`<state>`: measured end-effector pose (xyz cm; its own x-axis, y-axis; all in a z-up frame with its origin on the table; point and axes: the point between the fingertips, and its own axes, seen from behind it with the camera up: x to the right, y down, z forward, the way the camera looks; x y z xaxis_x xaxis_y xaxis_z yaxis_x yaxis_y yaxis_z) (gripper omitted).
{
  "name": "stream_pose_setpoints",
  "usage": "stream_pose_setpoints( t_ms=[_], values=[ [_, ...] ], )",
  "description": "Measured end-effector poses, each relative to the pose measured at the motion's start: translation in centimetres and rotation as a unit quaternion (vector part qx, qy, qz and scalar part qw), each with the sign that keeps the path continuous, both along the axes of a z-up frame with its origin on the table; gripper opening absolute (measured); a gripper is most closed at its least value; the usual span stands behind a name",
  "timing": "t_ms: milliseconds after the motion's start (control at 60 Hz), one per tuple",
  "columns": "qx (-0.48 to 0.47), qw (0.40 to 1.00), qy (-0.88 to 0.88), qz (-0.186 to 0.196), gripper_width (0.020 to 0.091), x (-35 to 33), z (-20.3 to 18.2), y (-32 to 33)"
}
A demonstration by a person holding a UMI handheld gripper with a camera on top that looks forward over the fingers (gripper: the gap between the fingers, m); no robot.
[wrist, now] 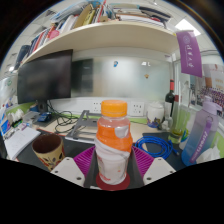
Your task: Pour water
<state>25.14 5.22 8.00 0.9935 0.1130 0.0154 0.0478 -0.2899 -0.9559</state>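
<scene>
Between the clamped fingers [113,165] stands a bottle [113,140], cup [47,149] nearby.

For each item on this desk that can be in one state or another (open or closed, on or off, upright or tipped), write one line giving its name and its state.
Bottle: upright, orange cap on, between the fingers.
Gripper: fingers close about the bottle; contact cannot be told.
Paper cup: upright, open top, contents not visible.
Monitor: screen dark, looks off.
Books on the shelf: standing, some leaning.
</scene>
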Motion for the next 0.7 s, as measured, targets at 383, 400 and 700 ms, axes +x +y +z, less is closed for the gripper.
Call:
stream_pose_setpoints(
  t_ms=[383,400,700],
  values=[
    [-0.055,0.993,-0.002,-0.105,0.0852,-2.2,8.8,-13.8],
    [-0.054,0.993,-0.001,-0.107,0.0852,-2.5,9.3,-14.3],
    [-0.028,0.99,-0.022,-0.134,0.0857,-5.6,14.4,-19.4]
  ],
)
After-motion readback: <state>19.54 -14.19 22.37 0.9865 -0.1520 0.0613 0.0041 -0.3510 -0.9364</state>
